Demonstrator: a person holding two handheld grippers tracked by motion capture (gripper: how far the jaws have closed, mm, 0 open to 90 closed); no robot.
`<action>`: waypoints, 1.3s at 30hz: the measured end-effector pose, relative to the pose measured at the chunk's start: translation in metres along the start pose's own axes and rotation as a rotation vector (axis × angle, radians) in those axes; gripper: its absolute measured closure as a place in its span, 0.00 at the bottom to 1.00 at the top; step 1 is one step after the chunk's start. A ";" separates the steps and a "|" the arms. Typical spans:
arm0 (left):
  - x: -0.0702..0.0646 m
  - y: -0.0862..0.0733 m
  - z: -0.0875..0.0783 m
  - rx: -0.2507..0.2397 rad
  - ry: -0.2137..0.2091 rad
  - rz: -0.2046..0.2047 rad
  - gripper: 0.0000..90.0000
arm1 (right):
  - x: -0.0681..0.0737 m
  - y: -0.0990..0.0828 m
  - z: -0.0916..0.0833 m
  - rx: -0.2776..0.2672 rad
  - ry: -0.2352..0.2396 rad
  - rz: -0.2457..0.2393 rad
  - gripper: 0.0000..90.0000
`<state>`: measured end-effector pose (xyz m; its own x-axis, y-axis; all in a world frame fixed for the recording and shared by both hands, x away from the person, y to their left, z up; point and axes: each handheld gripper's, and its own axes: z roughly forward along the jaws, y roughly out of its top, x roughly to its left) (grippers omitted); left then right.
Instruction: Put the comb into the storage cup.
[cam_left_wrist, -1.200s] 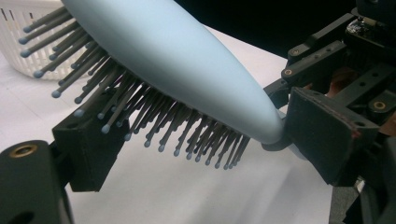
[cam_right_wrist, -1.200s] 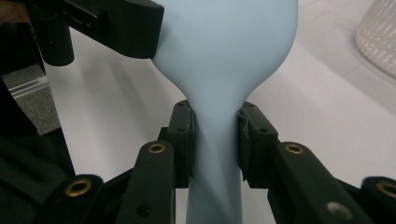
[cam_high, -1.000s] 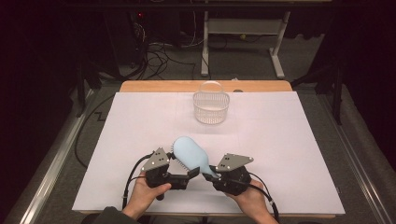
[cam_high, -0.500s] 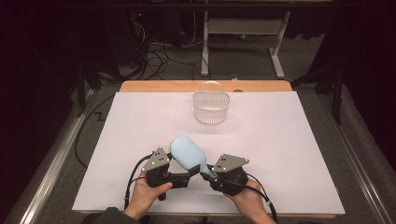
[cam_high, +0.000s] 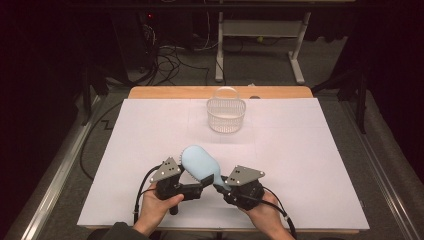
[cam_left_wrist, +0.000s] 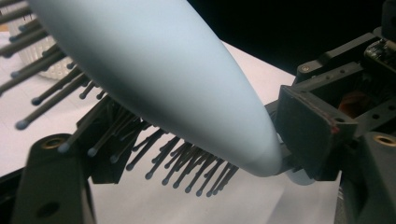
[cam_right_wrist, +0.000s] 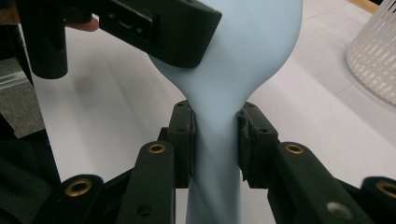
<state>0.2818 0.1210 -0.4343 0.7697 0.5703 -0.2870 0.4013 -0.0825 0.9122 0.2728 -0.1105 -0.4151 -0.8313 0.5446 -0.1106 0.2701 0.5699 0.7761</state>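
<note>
We are holding a pale blue brush (cam_high: 201, 165) up off the table (cam_high: 310, 165), near our edge of it, between both grippers. Our right gripper (cam_high: 223, 183) is clamped on the handle; in the right gripper view its jaws are pressing the neck of the brush (cam_right_wrist: 219, 140) from both sides. Our left gripper (cam_high: 200, 189) is sitting just under the head, on the bristle side, and its jaws have just been closing. In the left gripper view the bristles (cam_left_wrist: 177, 161) are reaching down between and past its jaws, but we cannot tell whether the pads are pressing on them yet.

The brush's long axis is running from the handle at the right gripper up and away to the left, with the head pointing toward the far side. Well beyond it, near the table's far edge, a white basket (cam_high: 226, 114) is standing, ahead and slightly right of the head. Both hands are about equally near the brush.
</note>
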 end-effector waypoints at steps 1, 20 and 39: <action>0.000 0.000 0.000 -0.004 -0.004 -0.004 0.32 | 0.000 0.000 0.000 0.000 0.000 -0.001 0.78; -0.002 0.008 -0.011 -0.034 -0.065 0.024 0.52 | 0.003 0.002 0.006 0.016 -0.015 -0.043 0.79; -0.001 0.017 -0.017 0.006 -0.124 -0.029 0.60 | 0.002 0.004 0.007 -0.006 0.035 -0.020 0.78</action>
<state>0.2793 0.1332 -0.4135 0.8129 0.4669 -0.3480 0.4273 -0.0723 0.9012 0.2760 -0.1027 -0.4166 -0.8533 0.5108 -0.1044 0.2502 0.5770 0.7775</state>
